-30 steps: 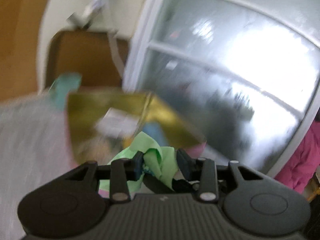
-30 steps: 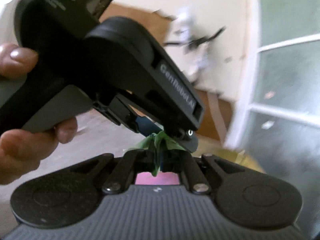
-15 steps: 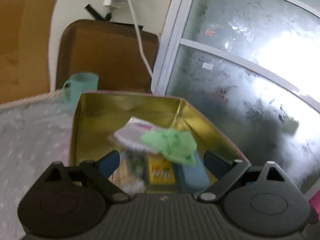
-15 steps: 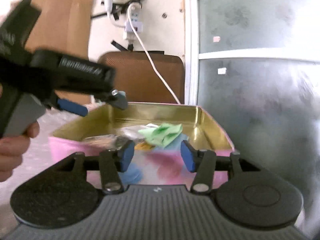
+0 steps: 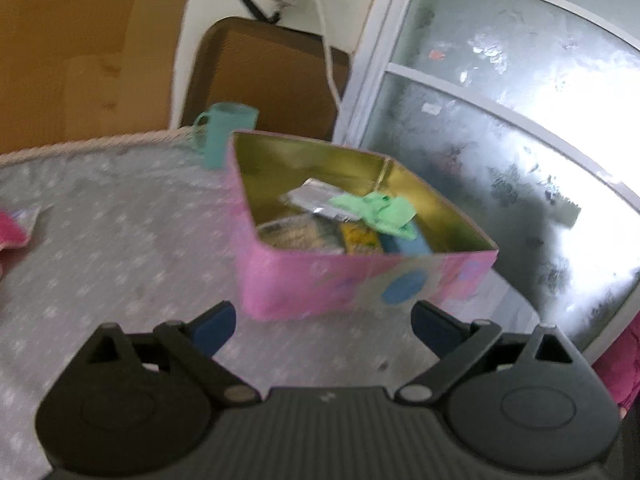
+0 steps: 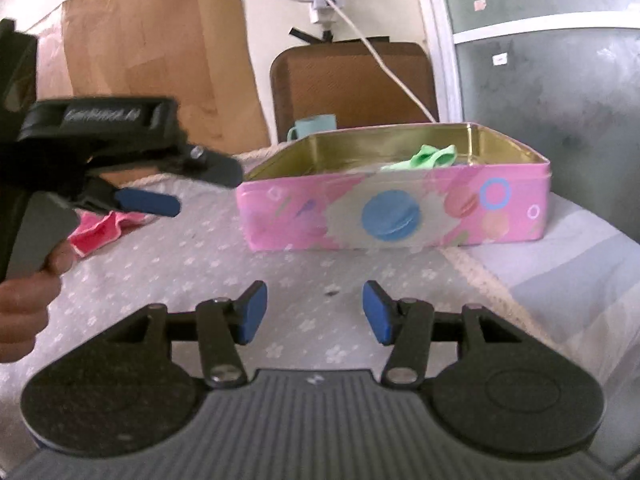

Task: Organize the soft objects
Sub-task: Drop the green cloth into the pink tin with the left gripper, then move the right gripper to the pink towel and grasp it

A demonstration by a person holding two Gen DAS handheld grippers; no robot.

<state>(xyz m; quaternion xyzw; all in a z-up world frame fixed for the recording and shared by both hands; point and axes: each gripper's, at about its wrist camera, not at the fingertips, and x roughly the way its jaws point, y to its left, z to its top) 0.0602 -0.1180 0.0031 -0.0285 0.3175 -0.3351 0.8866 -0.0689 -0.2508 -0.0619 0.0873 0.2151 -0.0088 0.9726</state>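
A green cloth [image 5: 378, 212] lies inside the pink tin box [image 5: 360, 280] on top of packets and a blue item; its top shows over the box wall in the right wrist view [image 6: 428, 158]. My left gripper [image 5: 323, 326] is open and empty, in front of the box. My right gripper [image 6: 314, 312] is open and empty, in front of the box [image 6: 400, 212]. The left gripper also shows at the left of the right wrist view [image 6: 172, 188], above a pink cloth [image 6: 102, 228] on the table.
A teal mug [image 5: 226, 134] stands behind the box near the table's far edge. A brown chair back [image 6: 352, 84] and a white cable [image 6: 384, 64] are behind the table. A frosted glass door [image 5: 500, 128] is at the right. The table has a grey flowered cover [image 5: 112, 248].
Both grippers let go of the green cloth, which dropped into the box. Both have opened and pulled back from the box toward the table's near side.
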